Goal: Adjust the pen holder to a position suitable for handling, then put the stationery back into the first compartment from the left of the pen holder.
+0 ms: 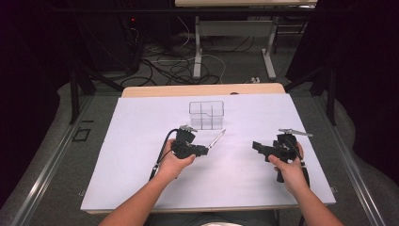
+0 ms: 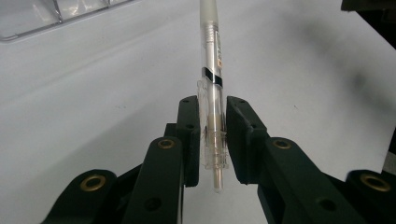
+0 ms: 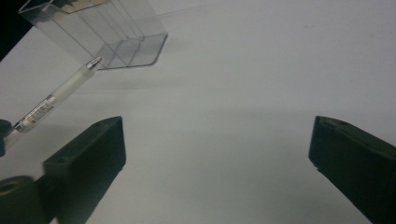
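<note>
The pen (image 2: pixel 211 93) is sitting clamped near its butt end in your left gripper (image 1: pixel 203 150), its long axis running out past the jaws with the tip aiming at the clear compartment box (image 1: pixel 206 114) just beyond. Your right gripper (image 1: pixel 256 146) is hanging well apart, jaws spread wide on nothing. Which compartment the tip is lining up with is hard to judge.

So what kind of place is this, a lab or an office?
Probably a lab or test room: a white-covered table with a clear divided box, loose cables on the floor, and dark curtains around it.
</note>
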Tool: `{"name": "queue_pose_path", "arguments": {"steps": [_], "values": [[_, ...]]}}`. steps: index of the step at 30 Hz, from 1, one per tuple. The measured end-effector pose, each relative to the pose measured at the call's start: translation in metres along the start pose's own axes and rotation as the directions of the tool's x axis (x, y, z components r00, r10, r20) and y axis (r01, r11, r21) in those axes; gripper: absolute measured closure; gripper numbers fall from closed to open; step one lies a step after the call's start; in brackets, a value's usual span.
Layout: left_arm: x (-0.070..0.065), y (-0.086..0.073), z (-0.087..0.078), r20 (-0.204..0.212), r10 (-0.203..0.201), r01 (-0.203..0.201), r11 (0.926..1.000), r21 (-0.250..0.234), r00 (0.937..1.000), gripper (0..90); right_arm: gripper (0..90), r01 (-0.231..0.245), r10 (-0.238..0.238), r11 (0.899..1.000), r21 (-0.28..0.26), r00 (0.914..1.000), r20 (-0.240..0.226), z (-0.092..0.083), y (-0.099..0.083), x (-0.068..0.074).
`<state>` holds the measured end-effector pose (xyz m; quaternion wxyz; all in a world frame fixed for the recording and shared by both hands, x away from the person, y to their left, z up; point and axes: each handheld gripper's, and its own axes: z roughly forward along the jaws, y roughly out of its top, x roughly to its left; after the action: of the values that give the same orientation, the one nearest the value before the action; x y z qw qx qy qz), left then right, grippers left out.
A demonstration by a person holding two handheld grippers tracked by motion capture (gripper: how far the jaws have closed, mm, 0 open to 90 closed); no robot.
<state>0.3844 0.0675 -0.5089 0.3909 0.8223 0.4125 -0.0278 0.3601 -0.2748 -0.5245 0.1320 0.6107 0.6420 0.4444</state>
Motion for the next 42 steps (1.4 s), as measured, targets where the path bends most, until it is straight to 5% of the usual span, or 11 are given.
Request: {"name": "queue_pose_path", "arguments": {"steps": [7, 11, 15, 16, 18, 19, 23, 33, 37, 41, 42], "values": [[-0.001, -0.006, -0.014, 0.009, -0.036, 0.036, 0.9984, -0.043, 0.9993, 76.3, 17.0, -0.018, 0.018, 1.000, 0.022, 0.9996, -0.020, 0.003, 0.004, 0.016], [0.001, -0.011, -0.023, 0.023, -0.060, 0.061, 0.9959, -0.066, 0.9980, 76.3, 16.2, -0.061, 0.066, 0.997, 0.054, 0.9928, -0.099, 0.008, 0.005, 0.029], [0.002, -0.015, -0.027, 0.044, -0.080, 0.083, 0.9940, -0.071, 0.9958, 76.4, 20.3, -0.161, 0.171, 0.984, 0.075, 0.9741, -0.148, 0.013, 0.007, 0.041], [0.002, -0.016, -0.027, 0.042, -0.090, 0.093, 0.9930, -0.073, 0.9950, 76.4, 22.1, -0.217, 0.230, 0.972, 0.092, 0.9570, -0.176, 0.014, 0.009, 0.044], [0.002, -0.018, -0.028, 0.047, -0.096, 0.099, 0.9920, -0.079, 0.9943, 76.4, 23.8, -0.233, 0.247, 0.968, 0.094, 0.9527, -0.177, 0.015, 0.010, 0.045], [0.003, -0.019, -0.028, 0.050, -0.092, 0.095, 0.9923, -0.079, 0.9946, 76.4, 26.2, -0.299, 0.312, 0.949, 0.098, 0.9316, -0.186, 0.017, 0.009, 0.047], [0.003, -0.019, -0.028, 0.069, -0.112, 0.117, 0.9893, -0.087, 0.9914, 76.4, 32.4, -0.317, 0.332, 0.942, 0.111, 0.9255, -0.182, 0.023, 0.001, 0.049], [-0.006, -0.023, -0.015, 0.068, -0.083, 0.088, 0.9935, -0.072, 0.9942, 76.4, 47.3, -0.365, 0.403, 0.912, 0.190, 0.8830, -0.240, 0.027, -0.008, 0.052], [-0.012, -0.025, -0.009, 0.074, -0.057, 0.061, 0.9965, -0.058, 0.9956, 76.4, 56.2, -0.374, 0.429, 0.898, 0.230, 0.8584, -0.281, 0.030, -0.012, 0.051], [-0.018, -0.027, -0.003, 0.080, -0.037, 0.041, 0.9979, -0.050, 0.9961, 76.4, 59.6, -0.401, 0.450, 0.890, 0.219, 0.8536, -0.263, 0.031, -0.014, 0.051], [-0.020, -0.027, -0.001, 0.084, -0.035, 0.039, 0.9981, -0.048, 0.9958, 76.4, 60.2, -0.386, 0.444, 0.889, 0.247, 0.8597, -0.253, 0.029, -0.014, 0.049]]}}
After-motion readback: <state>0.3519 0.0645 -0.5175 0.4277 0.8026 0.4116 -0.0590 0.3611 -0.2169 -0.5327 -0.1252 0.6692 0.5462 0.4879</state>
